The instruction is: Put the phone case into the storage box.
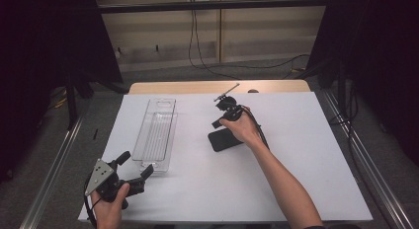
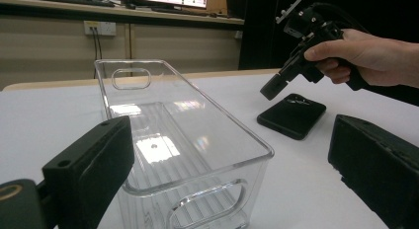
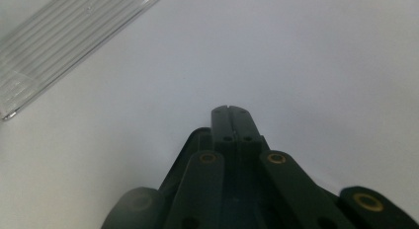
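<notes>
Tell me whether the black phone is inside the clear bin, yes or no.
No, the black phone lies flat on the white table cover, to the right of the clear bin, which holds nothing.

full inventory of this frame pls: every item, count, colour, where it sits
clear bin: 1, transparent plastic, long and open-topped with handle cut-outs, left-centre of the sheet, empty.
black phone: 1, black, flat on the sheet right of the bin, under the right gripper.
white sheet: 1, white, covers most of the table.
table: 1, light wood, bare strip at the far edge.
wall cables: a few, black, hanging down the far wall to the floor.
left gripper: 1, black with grey plate, near-left corner by the bin's near end, jaws open.
right gripper: 1, black, held above the phone, jaws shut, nothing in them.
left hand: 1, bottom left.
right hand: 1, centre, forearm from bottom right.
</notes>
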